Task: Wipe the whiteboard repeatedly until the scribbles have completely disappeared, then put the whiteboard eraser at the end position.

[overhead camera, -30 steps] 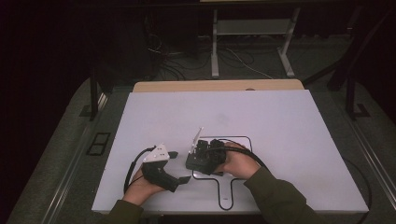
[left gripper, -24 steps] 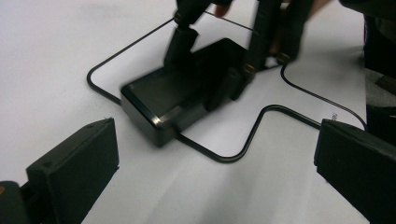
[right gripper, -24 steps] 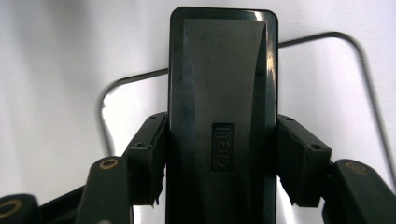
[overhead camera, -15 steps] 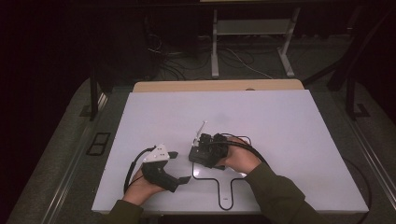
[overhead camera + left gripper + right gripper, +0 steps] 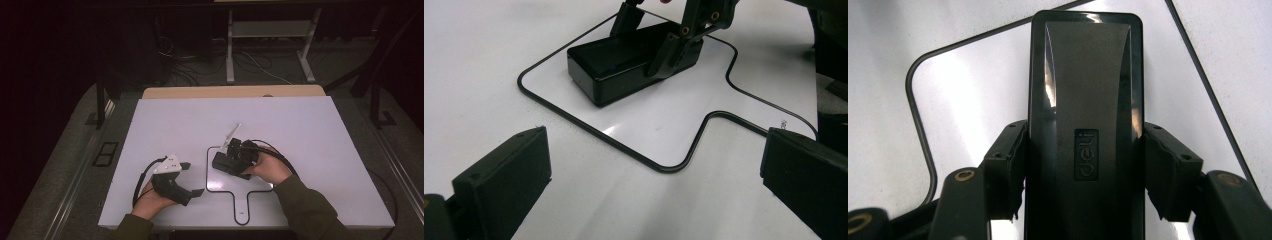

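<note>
A glossy black box [image 5: 1085, 100] with a "deli" mark lies lengthwise between the pads [image 5: 1008, 165] of my right gripper [image 5: 1085, 170], which is shut on its long sides. In the high view the black box [image 5: 222, 163] and the right gripper [image 5: 229, 161] are inside a thin black paddle-shaped outline [image 5: 207, 175] on the white table [image 5: 300, 130]. The left gripper view has the box [image 5: 624, 60] low over or on the surface within the outline [image 5: 589, 130]. My left gripper [image 5: 192, 178] rests to the left, its jaws wide open and empty [image 5: 656, 190].
A wooden board [image 5: 230, 92] lies along the table's far edge. Beyond it a metal stand [image 5: 270, 30] and cables [image 5: 200, 65] are on the dark floor. A black cable [image 5: 142, 175] loops from the left gripper.
The right gripper has carried the black box a little to the right and away from the person, further inside the outline. The left gripper has stayed where it was.
</note>
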Available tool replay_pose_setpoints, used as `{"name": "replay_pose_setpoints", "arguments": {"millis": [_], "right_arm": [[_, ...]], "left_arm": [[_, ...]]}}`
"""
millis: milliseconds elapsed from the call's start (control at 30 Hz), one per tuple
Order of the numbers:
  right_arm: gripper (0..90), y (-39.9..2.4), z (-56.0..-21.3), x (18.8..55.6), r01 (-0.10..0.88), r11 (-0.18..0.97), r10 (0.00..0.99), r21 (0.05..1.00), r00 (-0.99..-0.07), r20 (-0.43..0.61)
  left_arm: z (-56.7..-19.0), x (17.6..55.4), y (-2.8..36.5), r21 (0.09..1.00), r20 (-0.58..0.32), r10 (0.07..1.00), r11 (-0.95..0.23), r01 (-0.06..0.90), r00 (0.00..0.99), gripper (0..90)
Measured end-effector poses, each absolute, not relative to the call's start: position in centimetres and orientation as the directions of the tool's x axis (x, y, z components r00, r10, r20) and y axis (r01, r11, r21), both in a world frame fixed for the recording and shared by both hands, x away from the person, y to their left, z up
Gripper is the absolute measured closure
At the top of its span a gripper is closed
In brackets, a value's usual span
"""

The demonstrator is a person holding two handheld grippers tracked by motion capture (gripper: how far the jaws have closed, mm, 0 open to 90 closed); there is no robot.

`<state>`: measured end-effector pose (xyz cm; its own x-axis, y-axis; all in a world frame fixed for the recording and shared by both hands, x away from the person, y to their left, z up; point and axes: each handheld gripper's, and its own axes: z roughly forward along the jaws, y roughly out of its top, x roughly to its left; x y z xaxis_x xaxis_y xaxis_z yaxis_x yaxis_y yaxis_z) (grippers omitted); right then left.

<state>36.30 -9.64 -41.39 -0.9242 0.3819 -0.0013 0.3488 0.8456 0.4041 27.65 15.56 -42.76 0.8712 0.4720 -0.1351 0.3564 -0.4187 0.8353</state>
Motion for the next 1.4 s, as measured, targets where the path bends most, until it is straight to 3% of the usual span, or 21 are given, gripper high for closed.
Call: {"name": "replay_pose_setpoints", "arguments": {"millis": [533,933,1400], "right_arm": [[39.0,-12.4,-39.4,37.7,0.408,0.784,0.451,0.468,-0.892,0.023],[38.9,-13.8,-37.1,42.7,0.477,0.723,0.541,0.499,-0.841,0.02],[38.8,-13.2,-38.4,49.1,0.531,0.694,0.6,0.486,-0.8,0.016]], "left_arm": [[-42.8,27.8,15.7,0.835,-0.136,0.474,-0.417,0.358,0.87,0.0],[-42.7,27.8,15.8,0.836,-0.134,0.472,-0.419,0.355,0.872,0.0],[-42.8,27.8,15.9,0.834,-0.133,0.478,-0.419,0.358,0.868,0.0]]}}
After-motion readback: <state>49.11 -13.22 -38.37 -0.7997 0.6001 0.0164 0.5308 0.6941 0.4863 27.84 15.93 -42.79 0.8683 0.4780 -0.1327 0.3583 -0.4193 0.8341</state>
